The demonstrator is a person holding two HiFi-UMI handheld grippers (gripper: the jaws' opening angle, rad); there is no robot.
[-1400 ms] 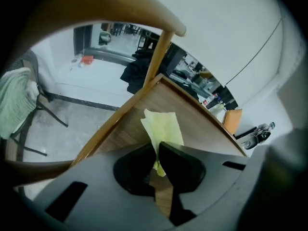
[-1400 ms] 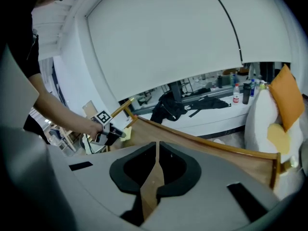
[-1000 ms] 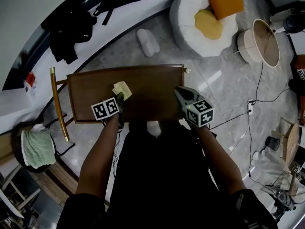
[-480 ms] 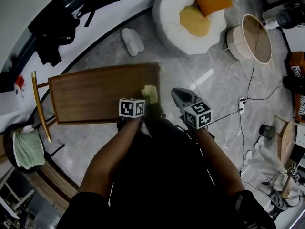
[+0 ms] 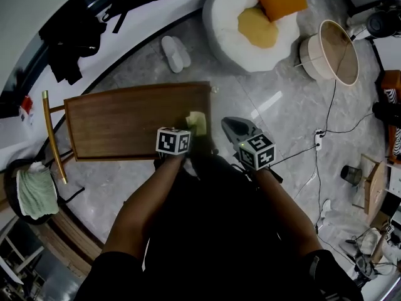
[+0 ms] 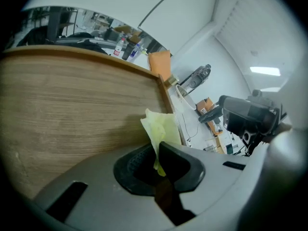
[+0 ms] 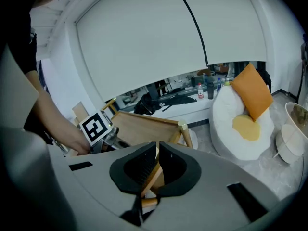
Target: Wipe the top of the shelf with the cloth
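The yellow cloth point(image 6: 161, 126), judged soft and light, is clamped by one edge in the left gripper point(image 6: 156, 159) at the shelf top's point(image 5: 125, 121) 3 o'clock end, while the right gripper point(image 7: 156, 165) is closed on nothing.

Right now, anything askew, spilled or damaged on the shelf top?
Nothing stands out. The brown wooden shelf top is bare except for the pale yellow cloth, pinched in the left hand-held gripper near its right end. The right hand-held gripper hangs shut and empty beyond that end.

Black short-sleeved top point(image 5: 207, 231); grey left tongs point(image 6: 156, 153), grey right tongs point(image 7: 157, 154), black pads point(image 7: 138, 166), white black-marked cubes point(image 5: 173, 141).
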